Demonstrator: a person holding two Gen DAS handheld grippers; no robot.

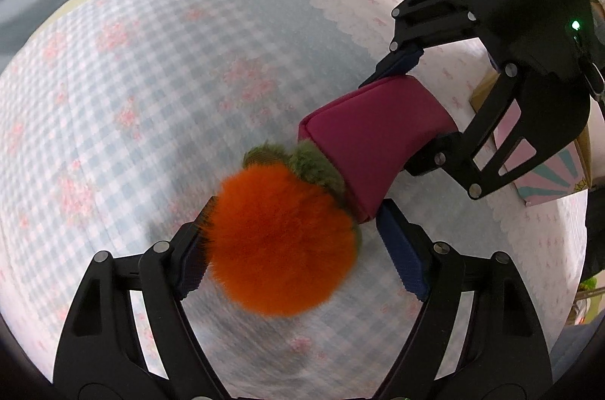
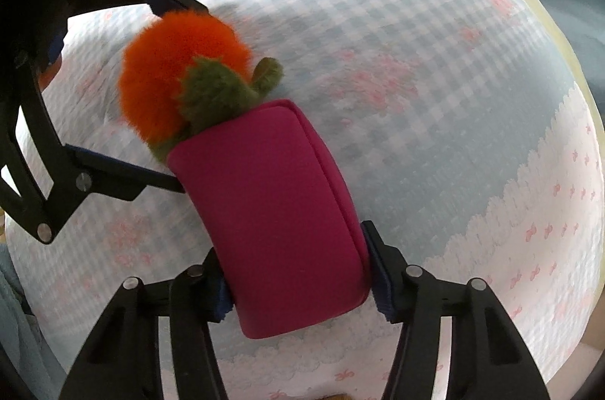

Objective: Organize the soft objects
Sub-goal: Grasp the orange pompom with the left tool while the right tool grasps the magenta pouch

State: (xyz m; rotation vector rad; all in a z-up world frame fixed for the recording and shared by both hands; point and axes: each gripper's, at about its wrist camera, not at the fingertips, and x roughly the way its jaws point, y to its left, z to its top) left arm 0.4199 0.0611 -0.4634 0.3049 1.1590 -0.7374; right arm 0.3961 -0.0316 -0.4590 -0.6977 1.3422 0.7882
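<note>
A fluffy orange plush fruit (image 1: 281, 241) with green plush leaves (image 1: 314, 162) sits between the fingers of my left gripper (image 1: 298, 248). The left pad touches the fur; the right pad stands a little off it. My right gripper (image 2: 298, 271) is shut on a magenta soft pouch (image 2: 280, 211), also seen in the left wrist view (image 1: 374, 139). The pouch's open end lies against the leaves. In the right wrist view the plush fruit (image 2: 170, 67) is at the pouch mouth, held in the left gripper (image 2: 166, 90). Both are held above the bed.
A bed cover (image 1: 132, 97) with blue gingham, pink flowers and a white scalloped border lies under both grippers. A cardboard box (image 1: 548, 180) with a pink and teal sunburst print stands at the right edge of the bed in the left wrist view.
</note>
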